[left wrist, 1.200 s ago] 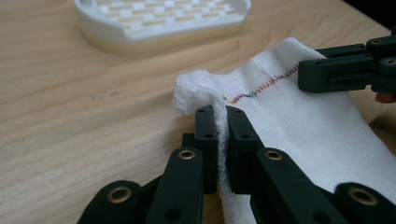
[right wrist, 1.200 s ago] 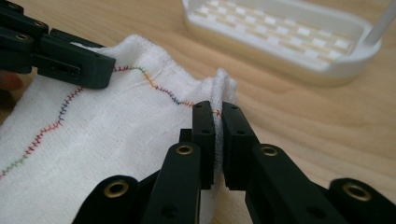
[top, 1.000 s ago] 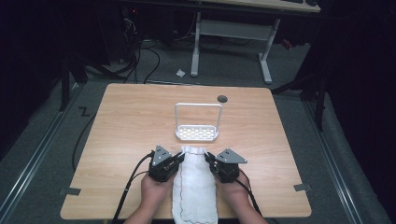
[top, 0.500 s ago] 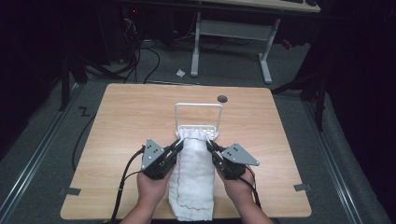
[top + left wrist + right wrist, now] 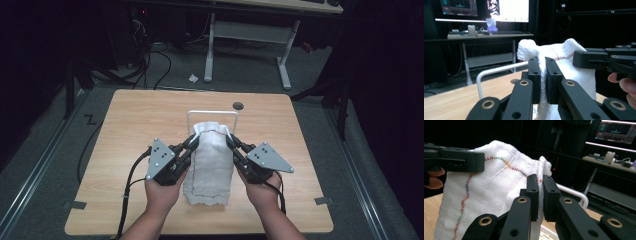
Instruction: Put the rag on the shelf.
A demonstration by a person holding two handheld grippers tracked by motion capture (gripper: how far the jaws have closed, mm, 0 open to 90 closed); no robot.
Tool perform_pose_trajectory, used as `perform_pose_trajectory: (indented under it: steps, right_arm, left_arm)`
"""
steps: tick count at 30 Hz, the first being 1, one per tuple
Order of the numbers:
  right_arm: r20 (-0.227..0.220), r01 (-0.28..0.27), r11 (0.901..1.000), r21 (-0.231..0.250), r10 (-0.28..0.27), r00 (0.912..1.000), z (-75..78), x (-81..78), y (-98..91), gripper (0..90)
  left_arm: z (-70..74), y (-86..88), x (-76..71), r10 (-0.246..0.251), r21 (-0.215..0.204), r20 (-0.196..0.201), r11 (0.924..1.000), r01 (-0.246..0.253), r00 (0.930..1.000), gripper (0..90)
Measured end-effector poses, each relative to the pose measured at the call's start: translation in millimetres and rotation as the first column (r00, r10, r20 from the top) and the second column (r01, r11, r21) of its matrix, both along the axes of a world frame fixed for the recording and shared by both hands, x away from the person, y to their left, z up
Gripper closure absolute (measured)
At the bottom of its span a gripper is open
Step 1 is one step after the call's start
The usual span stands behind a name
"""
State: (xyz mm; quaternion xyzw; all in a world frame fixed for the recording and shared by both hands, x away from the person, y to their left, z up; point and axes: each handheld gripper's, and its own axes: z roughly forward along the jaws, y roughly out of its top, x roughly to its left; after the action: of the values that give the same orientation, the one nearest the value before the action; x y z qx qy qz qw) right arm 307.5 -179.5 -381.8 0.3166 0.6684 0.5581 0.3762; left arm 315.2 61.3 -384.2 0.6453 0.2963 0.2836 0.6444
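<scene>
A white cloth with a coloured stitched seam hangs lifted over the table, its lower end still resting on the wood. My left gripper is shut on the cloth's upper left corner. My right gripper is shut on the upper right corner. The cloth's top edge is stretched between the two and sits just in front of a white wire rack. In the left gripper view the rack's rail curves behind the jaws, and the other gripper shows at the right.
The wooden table has a round cable hole at its far edge. Tape marks sit near the front corners. Beyond the table stands a desk frame with cables on the floor.
Both grippers have risen and moved forward with the cloth's top corners, lifting the cloth from flat on the table to hanging upright just before the rack.
</scene>
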Motion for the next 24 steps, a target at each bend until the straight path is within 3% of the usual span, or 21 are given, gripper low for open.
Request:
perform_pose_trajectory:
  steps: [10,18,24]
  right_arm:
    - [0.038,-0.008,0.9999,0.012,0.007,0.9993,18.2,2.3,-2.4,85.4]
    - [0.043,-0.002,0.9999,0.016,0.001,0.9991,21.2,6.7,-3.8,85.4]
    - [0.042,0.008,0.9998,0.016,-0.009,0.9991,27.5,20.1,-4.7,85.4]
  left_arm:
    - [13.3,-0.5,3.5,0.0,0.004,0.039,1.0,0.0,0.9992,84.9]
    - [17.3,-1.1,11.1,-0.001,-0.002,0.036,1.0,0.001,0.9994,84.9]
    - [22.5,-5.6,29.1,-0.001,-0.016,0.016,0.9999,0.001,0.9999,84.9]
